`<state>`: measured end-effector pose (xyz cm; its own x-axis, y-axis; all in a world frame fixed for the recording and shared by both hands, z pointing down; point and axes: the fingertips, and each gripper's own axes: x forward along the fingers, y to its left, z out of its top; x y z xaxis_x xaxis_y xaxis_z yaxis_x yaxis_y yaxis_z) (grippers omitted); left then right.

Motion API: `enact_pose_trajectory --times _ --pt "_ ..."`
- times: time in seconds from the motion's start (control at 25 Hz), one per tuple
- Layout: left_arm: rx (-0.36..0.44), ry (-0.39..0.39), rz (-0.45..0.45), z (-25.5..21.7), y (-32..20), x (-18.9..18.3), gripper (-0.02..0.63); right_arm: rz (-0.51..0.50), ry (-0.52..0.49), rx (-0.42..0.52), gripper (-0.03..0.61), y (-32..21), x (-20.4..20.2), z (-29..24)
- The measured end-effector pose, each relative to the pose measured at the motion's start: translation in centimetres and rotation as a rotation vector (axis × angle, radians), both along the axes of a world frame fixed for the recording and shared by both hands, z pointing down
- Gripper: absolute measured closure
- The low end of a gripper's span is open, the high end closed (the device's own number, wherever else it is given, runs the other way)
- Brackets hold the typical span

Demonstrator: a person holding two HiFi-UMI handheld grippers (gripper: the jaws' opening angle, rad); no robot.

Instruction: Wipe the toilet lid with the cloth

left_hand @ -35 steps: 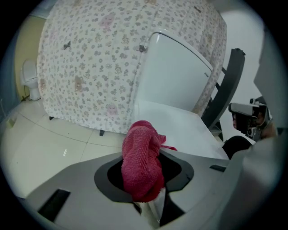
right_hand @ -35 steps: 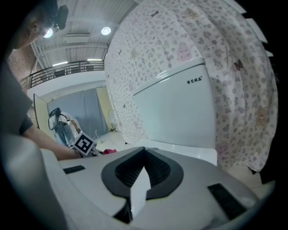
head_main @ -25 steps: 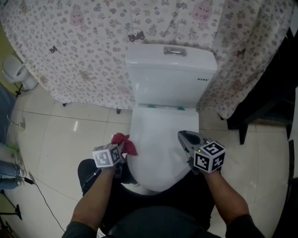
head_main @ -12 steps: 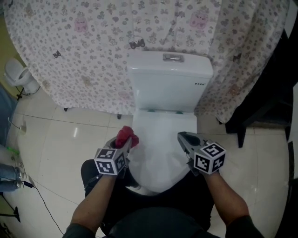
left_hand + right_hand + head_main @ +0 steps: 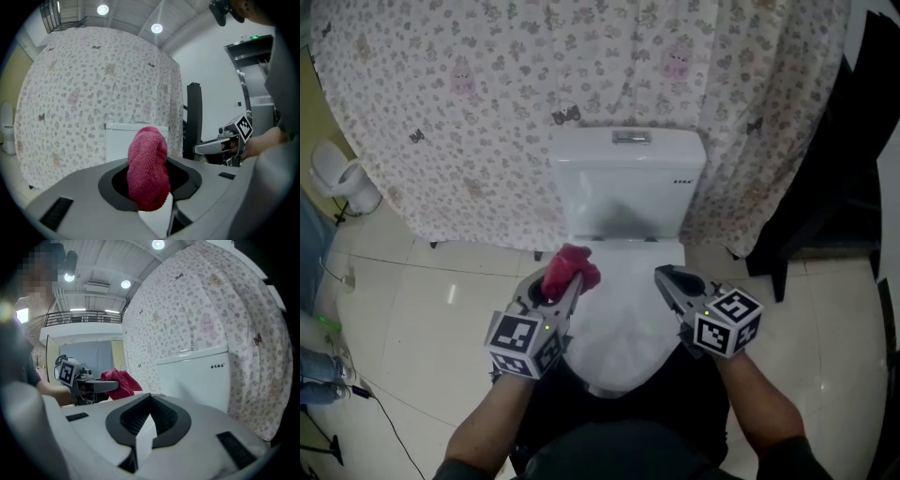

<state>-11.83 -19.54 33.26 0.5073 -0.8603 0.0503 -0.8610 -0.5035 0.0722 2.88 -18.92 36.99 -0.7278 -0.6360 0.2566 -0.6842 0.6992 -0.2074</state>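
Note:
The white toilet lid is down, in front of the tank. My left gripper is shut on a bunched red cloth, held up over the lid's left rear part; whether the cloth touches the lid cannot be told. The cloth bulges out of the shut jaws in the left gripper view. Over the lid's right edge my right gripper is shut with nothing in it. From the right gripper view the cloth shows left of the tank.
A flowered curtain hangs behind and around the tank. A small white fixture stands at the far left on the tiled floor. Dark furniture legs stand at the right. Cables lie at the lower left.
My left gripper has carried the cloth up and forward from the lid's left edge toward the tank. The right gripper has barely moved.

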Motion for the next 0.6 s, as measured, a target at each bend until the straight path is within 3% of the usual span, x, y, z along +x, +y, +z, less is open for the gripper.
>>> enact_pose_trajectory --times 0.24,0.6 --pt "0.129 0.014 0.03 -3.4 2.4 0.5 0.477 0.004 -0.042 0.069 0.574 1.5 0.7 -3.4" --pt "0.156 0.029 0.058 -4.7 4.0 1.1 0.477 -0.021 -0.019 0.095 0.575 3.3 1.3 -3.8"
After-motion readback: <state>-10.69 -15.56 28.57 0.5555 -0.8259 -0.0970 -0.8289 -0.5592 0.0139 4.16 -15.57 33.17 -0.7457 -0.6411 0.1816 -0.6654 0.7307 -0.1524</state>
